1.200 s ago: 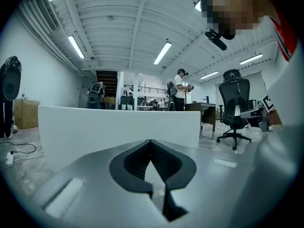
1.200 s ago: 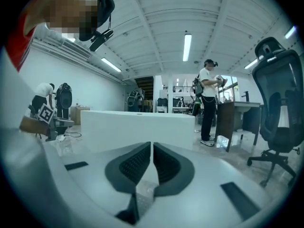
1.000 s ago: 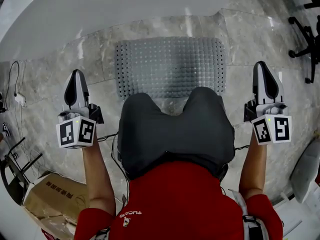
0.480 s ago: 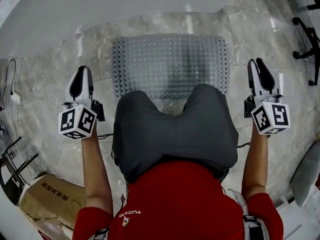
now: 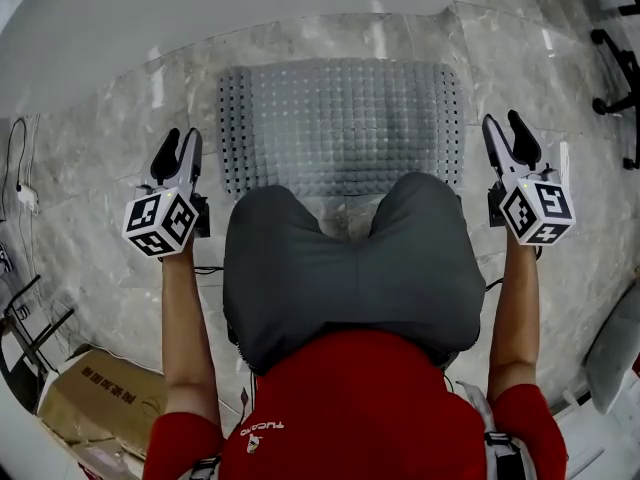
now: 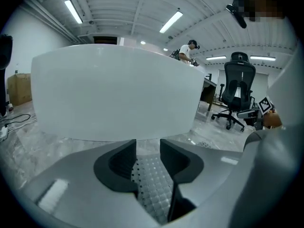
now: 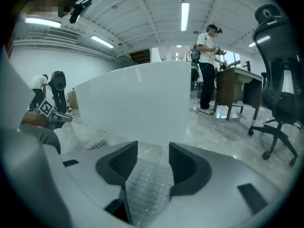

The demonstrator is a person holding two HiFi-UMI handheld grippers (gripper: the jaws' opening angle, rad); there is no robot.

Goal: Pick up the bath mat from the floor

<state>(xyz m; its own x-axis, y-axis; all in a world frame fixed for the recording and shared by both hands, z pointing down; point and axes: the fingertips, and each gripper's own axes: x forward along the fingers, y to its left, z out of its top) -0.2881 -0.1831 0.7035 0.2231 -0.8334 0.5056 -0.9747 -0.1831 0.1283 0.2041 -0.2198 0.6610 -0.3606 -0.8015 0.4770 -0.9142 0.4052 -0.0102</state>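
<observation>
The grey studded bath mat [image 5: 340,123] lies flat on the marble floor in front of the person's knees. My left gripper [image 5: 178,144] hangs just off the mat's left edge, and its jaws have just been opening. My right gripper [image 5: 508,128] hangs just off the right edge, and its jaws have also just been opening, a little wider. In the left gripper view the mat [image 6: 152,184] shows through the gap of the left gripper [image 6: 148,148]. The right gripper view shows the mat [image 7: 147,184] through the gap of the right gripper [image 7: 153,156]. Neither gripper's pads press on anything.
A white bathtub [image 5: 200,18] curves along the mat's far side. A cardboard box [image 5: 110,403] and cables [image 5: 25,188] lie at the left. An office chair [image 5: 620,58] stands at the right. People stand in the background of both gripper views.
Both grippers have sunk toward the floor beside the mat's ends, and both pairs of jaws have gone from shut to open. The mat has not moved.
</observation>
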